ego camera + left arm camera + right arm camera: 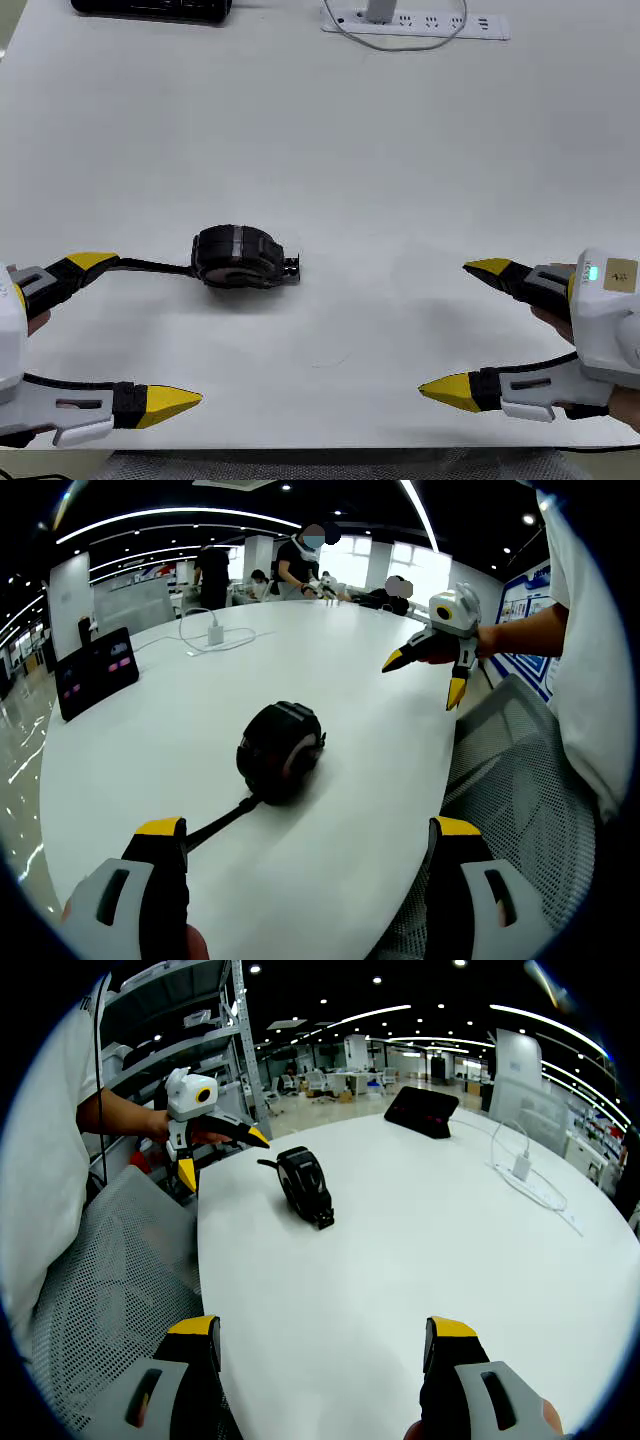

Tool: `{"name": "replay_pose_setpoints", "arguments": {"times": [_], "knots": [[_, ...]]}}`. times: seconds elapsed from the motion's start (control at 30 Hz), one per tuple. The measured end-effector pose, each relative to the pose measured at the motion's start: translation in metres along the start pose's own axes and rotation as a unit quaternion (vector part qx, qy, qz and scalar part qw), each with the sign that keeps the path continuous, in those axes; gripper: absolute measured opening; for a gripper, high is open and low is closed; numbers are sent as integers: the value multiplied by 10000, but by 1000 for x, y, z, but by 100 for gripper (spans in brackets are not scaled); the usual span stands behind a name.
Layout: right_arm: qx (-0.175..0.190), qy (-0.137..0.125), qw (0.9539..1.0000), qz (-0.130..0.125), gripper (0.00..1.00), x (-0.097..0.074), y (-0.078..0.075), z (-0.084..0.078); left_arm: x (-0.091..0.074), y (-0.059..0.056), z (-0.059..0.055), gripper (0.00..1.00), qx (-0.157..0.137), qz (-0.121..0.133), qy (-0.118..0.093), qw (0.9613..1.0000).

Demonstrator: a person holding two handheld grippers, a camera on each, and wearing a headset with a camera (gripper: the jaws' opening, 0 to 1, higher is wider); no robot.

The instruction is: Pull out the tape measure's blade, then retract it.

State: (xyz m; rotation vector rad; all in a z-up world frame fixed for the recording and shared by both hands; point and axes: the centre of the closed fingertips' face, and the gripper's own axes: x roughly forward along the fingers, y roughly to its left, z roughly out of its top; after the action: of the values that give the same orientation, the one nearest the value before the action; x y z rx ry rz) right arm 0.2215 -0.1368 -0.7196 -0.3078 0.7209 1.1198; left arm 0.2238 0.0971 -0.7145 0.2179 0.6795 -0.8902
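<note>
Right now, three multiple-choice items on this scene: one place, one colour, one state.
1. The tape measure lies nearer:
A. the left claw
B. the right claw
C. neither, dead centre

2. The claw tips are:
A. red
B. yellow
C. blue

3. The claws are:
A. both open
B. both shut
C. one shut on the tape measure

Answers:
1 A: in the head view it sits left of centre on the table.
2 B: all four tips show yellow.
3 A: the jaws of the left claw and the right claw stand wide apart, holding nothing.
</note>
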Motion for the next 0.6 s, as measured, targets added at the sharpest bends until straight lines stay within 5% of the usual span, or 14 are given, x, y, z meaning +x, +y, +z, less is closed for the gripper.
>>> {"name": "replay_pose_setpoints", "arguments": {"times": [0.6], "knots": [[-39,-12,10000,-23,87,0,-3,-1,0,2,-1,96,-26,-10,21,10000]]}}
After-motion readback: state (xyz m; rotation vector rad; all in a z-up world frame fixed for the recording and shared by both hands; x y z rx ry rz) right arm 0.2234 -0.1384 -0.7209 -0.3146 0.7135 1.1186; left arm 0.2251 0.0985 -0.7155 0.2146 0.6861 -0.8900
